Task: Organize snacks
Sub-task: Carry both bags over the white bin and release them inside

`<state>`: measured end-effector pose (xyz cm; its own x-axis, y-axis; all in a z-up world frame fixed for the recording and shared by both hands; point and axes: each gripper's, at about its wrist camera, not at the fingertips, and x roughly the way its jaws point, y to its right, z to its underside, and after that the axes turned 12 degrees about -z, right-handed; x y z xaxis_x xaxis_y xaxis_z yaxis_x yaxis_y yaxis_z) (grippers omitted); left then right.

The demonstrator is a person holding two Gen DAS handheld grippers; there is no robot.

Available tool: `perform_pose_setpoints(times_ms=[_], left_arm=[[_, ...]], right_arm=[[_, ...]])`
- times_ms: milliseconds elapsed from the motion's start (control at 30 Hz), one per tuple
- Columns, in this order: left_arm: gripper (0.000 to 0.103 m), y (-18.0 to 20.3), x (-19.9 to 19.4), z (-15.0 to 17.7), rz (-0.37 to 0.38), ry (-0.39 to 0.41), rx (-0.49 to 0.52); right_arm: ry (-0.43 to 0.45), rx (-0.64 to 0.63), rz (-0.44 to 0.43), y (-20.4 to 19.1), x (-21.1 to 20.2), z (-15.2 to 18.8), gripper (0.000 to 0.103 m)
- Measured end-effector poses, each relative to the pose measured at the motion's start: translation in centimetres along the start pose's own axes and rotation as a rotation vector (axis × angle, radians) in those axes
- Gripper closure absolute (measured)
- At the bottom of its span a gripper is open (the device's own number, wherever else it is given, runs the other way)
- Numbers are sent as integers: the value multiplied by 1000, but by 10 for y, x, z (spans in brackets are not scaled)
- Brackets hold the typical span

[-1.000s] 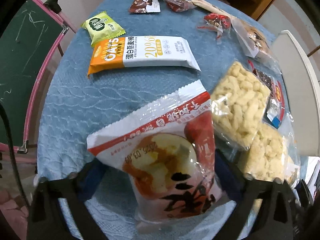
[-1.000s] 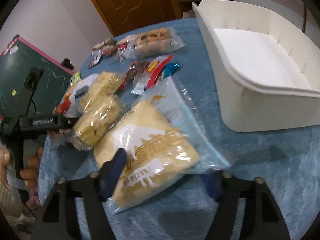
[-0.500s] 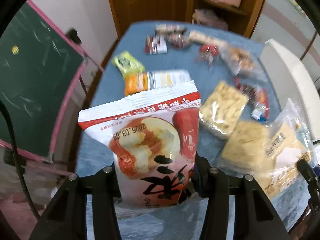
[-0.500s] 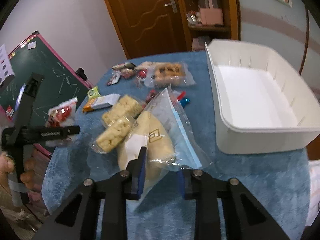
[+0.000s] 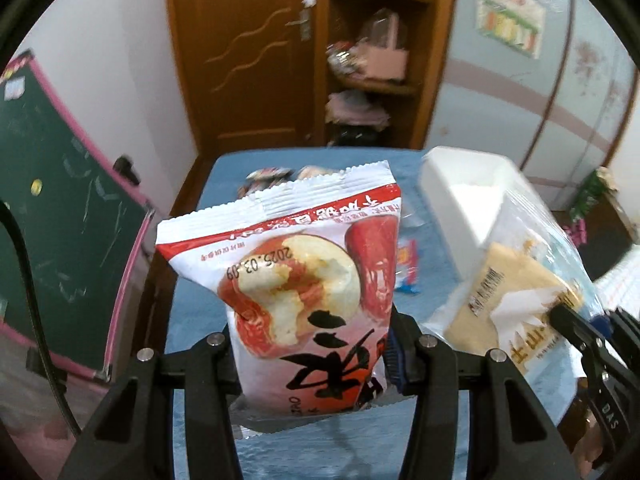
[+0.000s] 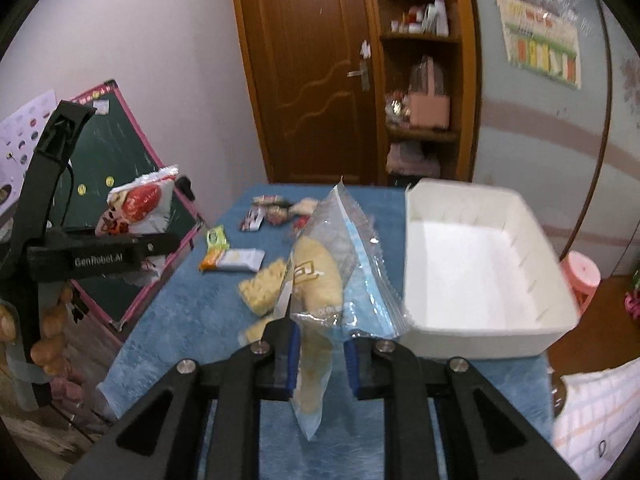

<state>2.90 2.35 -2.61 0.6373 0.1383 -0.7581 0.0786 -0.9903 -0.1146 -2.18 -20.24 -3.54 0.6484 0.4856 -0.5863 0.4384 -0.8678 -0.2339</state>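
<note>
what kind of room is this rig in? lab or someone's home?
Looks like a home, probably a family room: wooden door, cluttered shelf nook, a child's chalkboard, and a table with a blue cloth strewn with snacks.

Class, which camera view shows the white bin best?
The right wrist view: the white bin shows whole, interior empty. The left wrist view shows only its blurred near corner, partly behind the clear bag.

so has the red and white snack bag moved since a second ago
Yes. The red and white snack bag, clamped in the left tongs, has risen off the blue tablecloth where it lay before; the door now shows behind it.
</note>
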Motion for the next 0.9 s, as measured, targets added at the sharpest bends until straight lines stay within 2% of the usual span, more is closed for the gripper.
perform_pose_setpoints(times_ms=[133,233,367,500,600,700,900], left_arm=[[54,22,-29,-20,28,62,37],[54,44,-45,-44,70,78,56],[54,74,-74,-76,125,127,71],[54,111,-85,-107,185,135,77],[54,141,-81,-123,193,139,98],[54,171,-62,-134,213,122,121],[54,230,5,-135,219,15,154]], right_arm=[[47,10,24,7,-30,-25,85],[95,11,65,17,-57,-47,85],[141,6,149,40,-95,-79,85],[154,17,249,68,-120,-105,84],[156,39,306,93,-127,-115,84],[145,80,317,120,-124,-116,84],[51,149,352,169,-83,-106,84]])
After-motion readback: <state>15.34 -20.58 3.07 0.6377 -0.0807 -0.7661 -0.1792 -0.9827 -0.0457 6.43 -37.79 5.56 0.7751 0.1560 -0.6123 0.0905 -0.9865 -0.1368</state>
